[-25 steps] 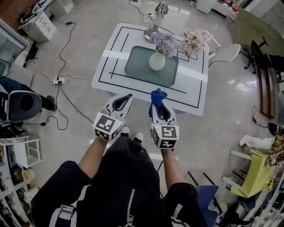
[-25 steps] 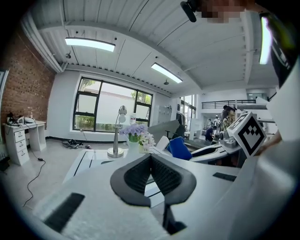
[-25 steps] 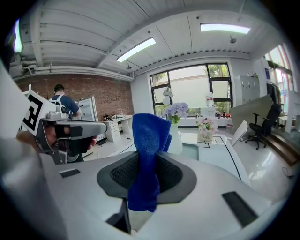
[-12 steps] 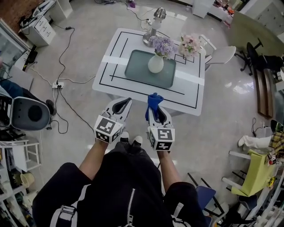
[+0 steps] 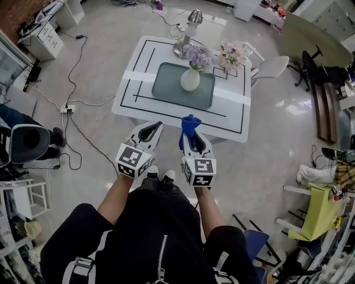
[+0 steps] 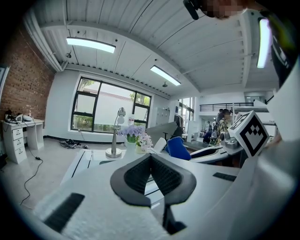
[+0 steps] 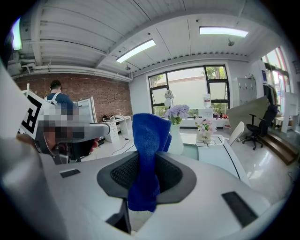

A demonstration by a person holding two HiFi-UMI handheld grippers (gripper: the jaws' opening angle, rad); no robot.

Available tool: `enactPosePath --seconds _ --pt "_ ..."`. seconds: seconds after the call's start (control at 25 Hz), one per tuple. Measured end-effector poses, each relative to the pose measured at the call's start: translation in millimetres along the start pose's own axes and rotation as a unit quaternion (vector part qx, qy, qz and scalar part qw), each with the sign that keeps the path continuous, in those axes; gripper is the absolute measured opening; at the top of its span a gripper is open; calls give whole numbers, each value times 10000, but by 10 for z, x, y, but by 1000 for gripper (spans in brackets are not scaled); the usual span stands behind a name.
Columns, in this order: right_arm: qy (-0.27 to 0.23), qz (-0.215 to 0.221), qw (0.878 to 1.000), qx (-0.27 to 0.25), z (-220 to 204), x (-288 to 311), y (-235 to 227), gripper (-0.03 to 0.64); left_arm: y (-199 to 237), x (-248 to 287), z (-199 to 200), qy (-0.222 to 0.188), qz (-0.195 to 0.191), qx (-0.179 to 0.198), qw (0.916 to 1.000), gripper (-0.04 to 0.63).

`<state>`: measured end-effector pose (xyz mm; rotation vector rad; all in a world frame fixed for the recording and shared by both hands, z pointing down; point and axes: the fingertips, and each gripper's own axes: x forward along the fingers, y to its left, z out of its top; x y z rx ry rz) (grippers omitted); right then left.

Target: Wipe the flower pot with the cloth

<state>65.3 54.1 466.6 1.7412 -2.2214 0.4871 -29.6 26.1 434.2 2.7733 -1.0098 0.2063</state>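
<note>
Right tool [image 7: 149, 161] pinches the cloth [image 7: 150, 136]; left gripper view shows left tool [image 6: 151, 159] closed, empty.

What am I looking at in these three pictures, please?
A person, not a robot, holds a two-jaw tool in each hand. The head view looks down from a camera on the person's head; the other two cameras ride on the tools and look along their jaws. The left hand-held gripper is shut and empty; the right hand-held gripper is shut on a blue cloth. Ahead stands a white table with a white flower pot on a grey mat, pink flowers and a lamp.
</note>
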Motion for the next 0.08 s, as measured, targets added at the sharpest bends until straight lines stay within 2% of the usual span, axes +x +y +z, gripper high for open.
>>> enactPosePath --seconds 0.08 --pt "-13 4 10000 3 12 -1 2 98 -19 6 -8 -4 -19 3 10000 6"
